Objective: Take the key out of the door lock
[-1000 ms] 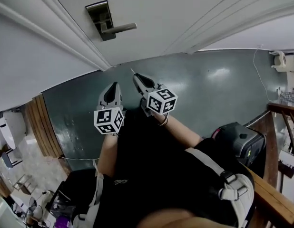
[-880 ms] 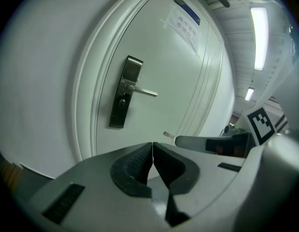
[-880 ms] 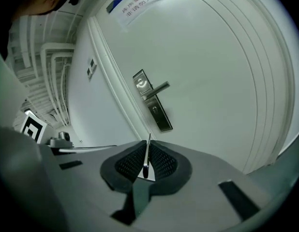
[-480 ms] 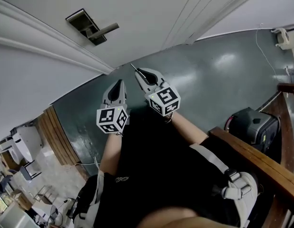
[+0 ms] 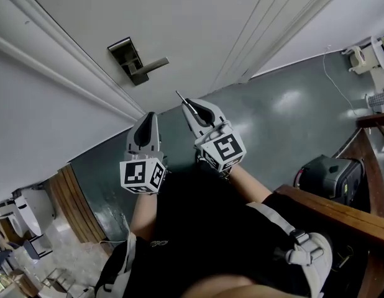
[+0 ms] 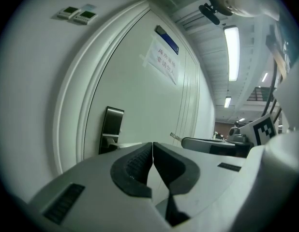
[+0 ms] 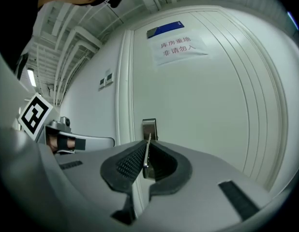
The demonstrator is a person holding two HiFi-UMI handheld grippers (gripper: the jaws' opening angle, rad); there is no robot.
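Right claw (image 7: pixel 146 145): jaws closed on the key (image 7: pixel 145 154). The flat metal blade stands on edge between the two ribbed pads, and its thin tip projects past the claw tips toward the door (image 5: pixel 204 23). The key is clear of the door lock (image 5: pixel 126 54) and touches neither the lock plate nor the door.

Left claw (image 6: pixel 152 147): jaws closed, pads meeting at the tips, nothing between them. It sits just beside the right claw, on the side nearer the door frame, and both claws point toward the door.

Door lock: a dark metal plate mounted on the white door, with a lever handle (image 5: pixel 153 64) extending sideways from it. In the head view the plate lies above and to the left of both claws, well apart from them.

Surroundings:
- A paper notice (image 7: pixel 179 45) with printed characters is fixed high on the door.
- The floor (image 5: pixel 273 123) below the door is dark grey-green and glossy.
- A wooden rail (image 5: pixel 341 213) crosses the lower right of the head view, with a black case (image 5: pixel 322 176) beside it.
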